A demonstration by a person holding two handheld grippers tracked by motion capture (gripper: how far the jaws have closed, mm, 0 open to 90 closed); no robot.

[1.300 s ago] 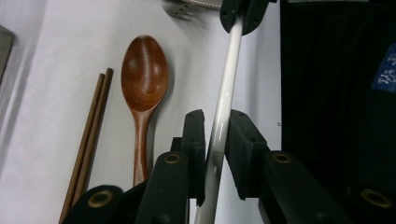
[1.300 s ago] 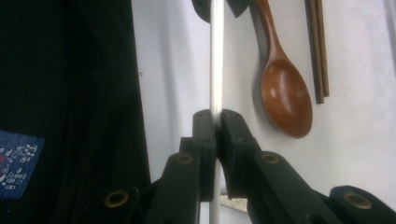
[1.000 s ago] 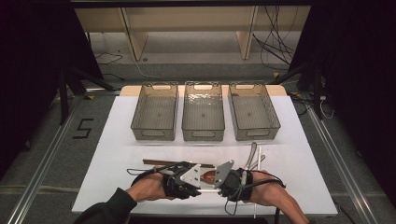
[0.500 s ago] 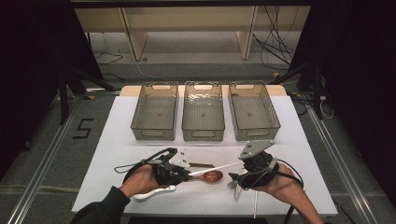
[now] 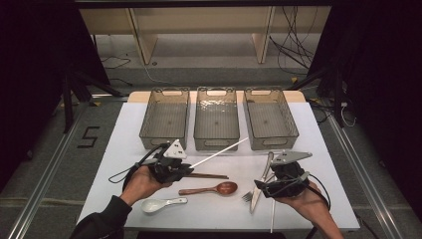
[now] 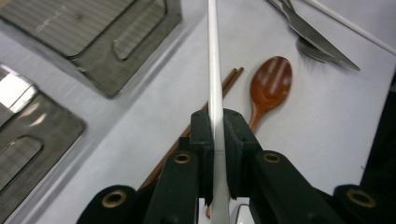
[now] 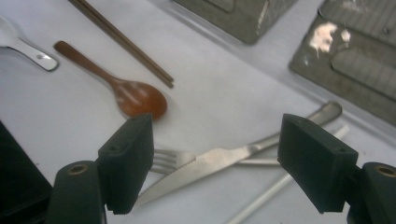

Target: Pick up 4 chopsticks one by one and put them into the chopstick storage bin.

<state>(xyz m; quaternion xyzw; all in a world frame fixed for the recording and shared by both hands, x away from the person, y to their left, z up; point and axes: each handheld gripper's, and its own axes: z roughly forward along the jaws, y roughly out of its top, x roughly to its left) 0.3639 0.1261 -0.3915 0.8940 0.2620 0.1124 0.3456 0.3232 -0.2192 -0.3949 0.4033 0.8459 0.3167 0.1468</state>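
Left tool (image 5: 185, 168) clenched on the white chopstick (image 5: 219, 153), lifted aslant; right tool (image 7: 215, 161), jaws just opened wide, empty, above the knife (image 7: 210, 164).

The right tool (image 7: 215, 168) has just been opening; its two black jaws stand wide apart with nothing pressed between them. Beyond the gap a serrated steel knife (image 7: 219, 165) lies across a steel fork (image 7: 170, 161) on the white table (image 7: 224, 102), with a pale chopstick (image 7: 275, 189) just beside them. Farther left lie a brown wooden spoon (image 7: 135, 95), dark wooden chopsticks (image 7: 121, 39) and a white ceramic spoon (image 7: 25, 44). Grey translucent plastic bins (image 7: 364, 70) stand at the far edge.
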